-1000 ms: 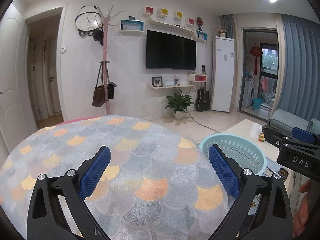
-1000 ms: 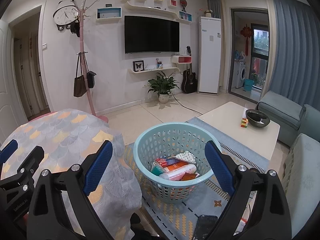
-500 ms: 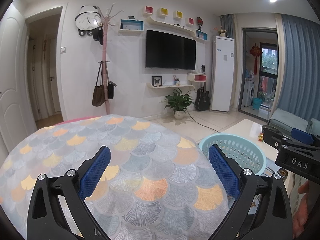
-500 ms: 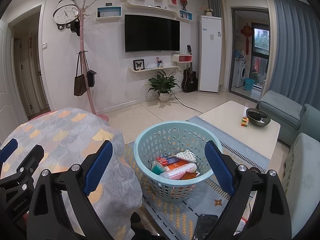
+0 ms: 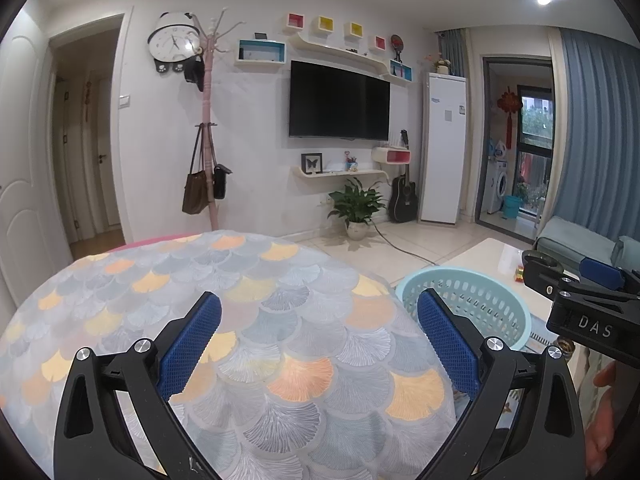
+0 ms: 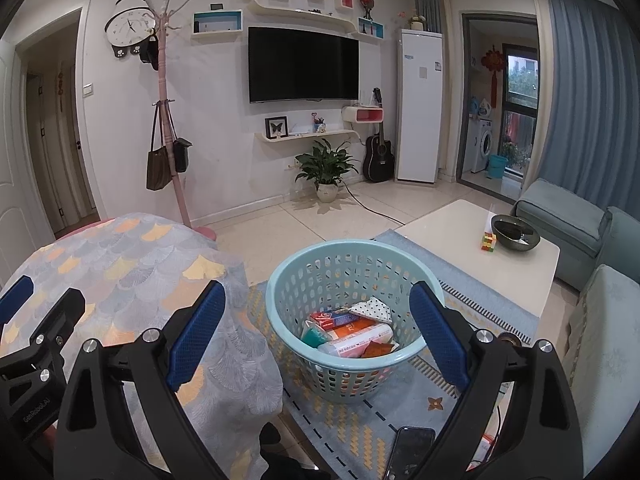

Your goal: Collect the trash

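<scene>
A light blue perforated basket [image 6: 320, 280] stands on the rug beside the round table and holds several pieces of trash [image 6: 352, 330]: wrappers, a tube, a dotted cloth scrap. My right gripper [image 6: 318, 320] is open and empty, held above and in front of the basket. My left gripper [image 5: 320, 328] is open and empty above the table with the scale-pattern cloth [image 5: 240, 280]. The basket rim [image 5: 480, 280] shows at the right in the left wrist view, with the right gripper [image 5: 588, 296] beside it.
A white coffee table [image 6: 480, 264] with a dark bowl [image 6: 515, 233] and a small coloured block stands to the right, sofas beyond it. A phone [image 6: 412, 452] lies on the rug near the basket. A coat rack [image 6: 168, 120] stands by the wall.
Both grippers have barely shifted; the right gripper drifted slightly in the left wrist view. Both stay open and empty.
</scene>
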The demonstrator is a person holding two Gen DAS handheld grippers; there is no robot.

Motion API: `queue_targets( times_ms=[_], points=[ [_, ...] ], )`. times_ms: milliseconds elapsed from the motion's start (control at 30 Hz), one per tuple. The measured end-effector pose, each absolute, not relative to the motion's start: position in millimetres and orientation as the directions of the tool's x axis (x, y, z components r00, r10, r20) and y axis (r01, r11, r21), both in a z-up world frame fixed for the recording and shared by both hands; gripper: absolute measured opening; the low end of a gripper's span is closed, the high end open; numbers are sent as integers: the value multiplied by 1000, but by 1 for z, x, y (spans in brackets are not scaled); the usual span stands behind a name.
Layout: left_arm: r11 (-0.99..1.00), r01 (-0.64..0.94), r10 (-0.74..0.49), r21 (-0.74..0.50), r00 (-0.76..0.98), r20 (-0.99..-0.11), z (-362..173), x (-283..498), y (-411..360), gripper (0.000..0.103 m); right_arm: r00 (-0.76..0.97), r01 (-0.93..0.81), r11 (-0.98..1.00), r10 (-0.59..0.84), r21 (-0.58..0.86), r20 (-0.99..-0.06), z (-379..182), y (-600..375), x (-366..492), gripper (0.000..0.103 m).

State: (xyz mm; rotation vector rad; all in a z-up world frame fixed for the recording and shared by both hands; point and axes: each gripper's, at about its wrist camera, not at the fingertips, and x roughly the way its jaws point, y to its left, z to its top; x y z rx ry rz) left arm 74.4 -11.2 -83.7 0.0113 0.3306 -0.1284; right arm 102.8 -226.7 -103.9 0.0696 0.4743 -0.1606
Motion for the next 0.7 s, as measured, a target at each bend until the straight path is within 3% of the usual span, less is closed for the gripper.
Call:
queue_targets(
  times_ms=[700],
  points=[
    [997,52,-66,-51,946,-317,-43,24,5,95,908,167,986,-143,28,-394,-65,-224,67,89]
  ],
)
